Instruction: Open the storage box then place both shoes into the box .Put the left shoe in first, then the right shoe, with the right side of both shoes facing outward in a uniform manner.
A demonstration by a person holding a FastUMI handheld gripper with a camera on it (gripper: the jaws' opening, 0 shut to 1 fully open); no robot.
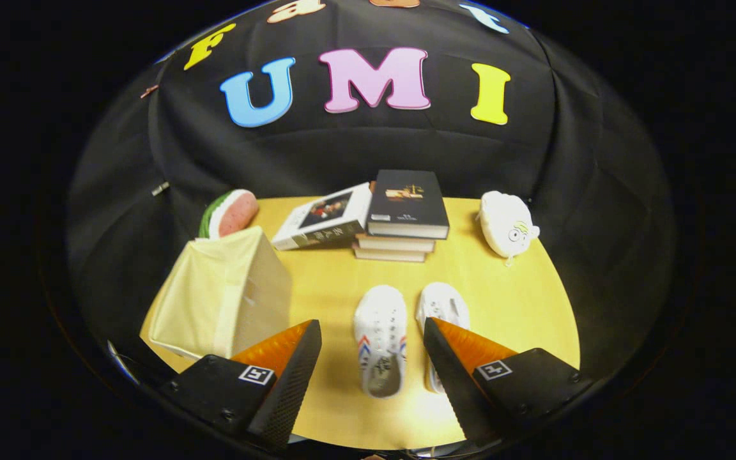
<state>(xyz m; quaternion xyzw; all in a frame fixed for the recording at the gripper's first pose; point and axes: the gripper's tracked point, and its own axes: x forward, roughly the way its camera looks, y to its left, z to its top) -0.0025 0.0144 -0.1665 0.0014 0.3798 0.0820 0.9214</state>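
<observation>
Shoes: two small white canvas shoes are counted on the round yellow wooden table [521,319], side by side, toes pointing far. The left white shoe [379,338], with red and blue stripes at its side, is seen whole; the right white shoe [443,305] is partly covered by the right finger.
Box: one pale yellow fabric storage box [221,297] is seen at the near left of the table, its lid closed and sloping.
Books: four are counted. Three are stacked at the far middle, topped by a black hardcover book [407,201]; one white-covered book [324,217] is leaned against the stack's left side.
Toys: two are counted. A watermelon-slice plush toy [229,214] is placed just behind the box, and a white round plush toy with a drawn face [507,223] is set at the far right, well apart from the shoes.
Obstruction: nothing is seen between the fingers and the shoes; the book stack is found beyond the shoes.
Gripper: the gripper [372,338] is held spread wide, with nothing grasped.
Shoes against fingers: the left shoe is seen between the fingers; the right shoe's heel is hidden behind the right finger.
Box against fingers: the box is placed just beyond the left finger; contact cannot be told.
</observation>
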